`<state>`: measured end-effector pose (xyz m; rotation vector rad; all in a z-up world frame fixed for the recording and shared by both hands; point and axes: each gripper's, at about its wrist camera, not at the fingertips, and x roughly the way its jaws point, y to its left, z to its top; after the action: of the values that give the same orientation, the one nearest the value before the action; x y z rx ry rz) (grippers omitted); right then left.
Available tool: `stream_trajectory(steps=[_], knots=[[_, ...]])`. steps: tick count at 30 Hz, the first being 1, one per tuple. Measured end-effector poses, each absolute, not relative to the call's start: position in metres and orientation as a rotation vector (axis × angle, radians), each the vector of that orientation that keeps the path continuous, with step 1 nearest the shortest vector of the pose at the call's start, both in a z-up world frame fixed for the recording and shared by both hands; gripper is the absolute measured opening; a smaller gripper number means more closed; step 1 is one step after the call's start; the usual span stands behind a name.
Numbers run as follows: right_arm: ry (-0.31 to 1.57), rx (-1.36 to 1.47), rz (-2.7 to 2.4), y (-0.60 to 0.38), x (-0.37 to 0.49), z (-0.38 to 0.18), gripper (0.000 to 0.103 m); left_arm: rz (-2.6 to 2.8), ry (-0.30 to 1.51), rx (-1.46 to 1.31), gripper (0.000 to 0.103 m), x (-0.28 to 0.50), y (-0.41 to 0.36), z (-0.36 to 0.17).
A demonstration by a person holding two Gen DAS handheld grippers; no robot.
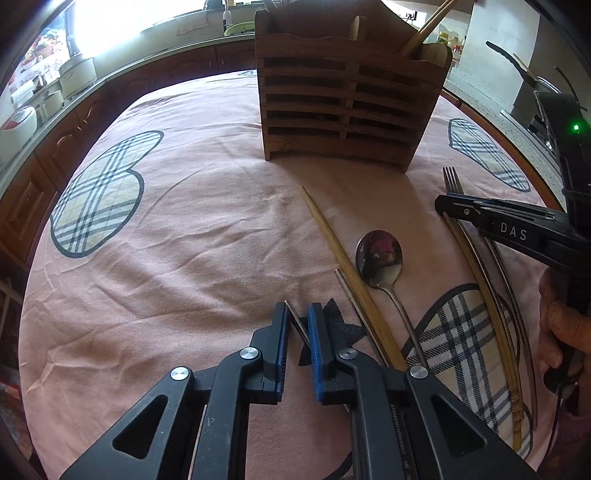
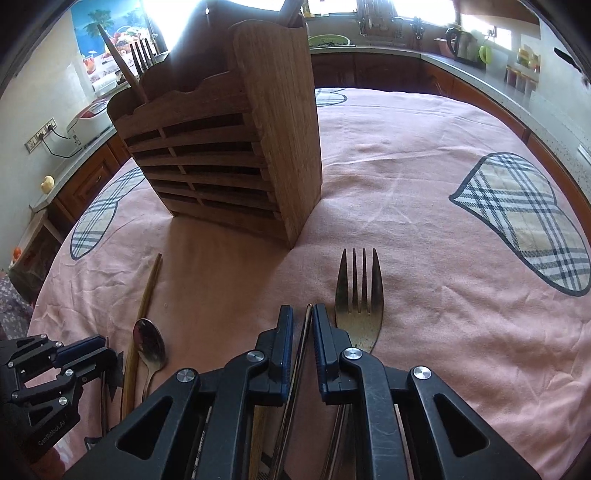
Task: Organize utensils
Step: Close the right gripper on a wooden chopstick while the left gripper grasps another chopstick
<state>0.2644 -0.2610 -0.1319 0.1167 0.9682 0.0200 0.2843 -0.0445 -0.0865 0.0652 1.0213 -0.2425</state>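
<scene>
A slatted wooden utensil holder (image 1: pixel 347 110) (image 2: pixel 229 147) stands on the pink cloth; chopsticks (image 1: pixel 424 29) and a fork (image 2: pixel 142 51) stick up out of it. My left gripper (image 1: pixel 298 325) (image 2: pixel 107 354) is low over the cloth, shut on the tip of a thin metal chopstick (image 1: pixel 295 321). Beside it lie a wooden chopstick (image 1: pixel 332 243) (image 2: pixel 147 295), another metal chopstick (image 1: pixel 351 295) and a steel spoon (image 1: pixel 378 258) (image 2: pixel 149 343). My right gripper (image 2: pixel 303 328) (image 1: pixel 443 206) is shut on a thin chopstick (image 2: pixel 306 325). A fork (image 2: pixel 358 295) (image 1: pixel 452 181) lies just right of it.
The pink tablecloth (image 1: pixel 184 221) has plaid heart patches. A black star-shaped scrap (image 1: pixel 343 325) lies by the left gripper. Kitchen counters (image 1: pixel 55 110) with appliances ring the table. A hand (image 1: pixel 561 325) holds the right gripper's handle.
</scene>
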Motion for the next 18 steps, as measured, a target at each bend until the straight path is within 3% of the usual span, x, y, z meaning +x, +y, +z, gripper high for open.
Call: stream_trajectory(steps=[5,18], knots=[[0.949,0.186,0.032,-0.270,0.259,-0.130,0.004,-0.295,1.051,-0.061,0.004,0.290,-0.024,-0.085],[0.807,0.234,0.082,-0.266,0.220,-0.070,0.004,-0.348,0.929,-0.103,0.003,0.258,-0.006,-0.028]])
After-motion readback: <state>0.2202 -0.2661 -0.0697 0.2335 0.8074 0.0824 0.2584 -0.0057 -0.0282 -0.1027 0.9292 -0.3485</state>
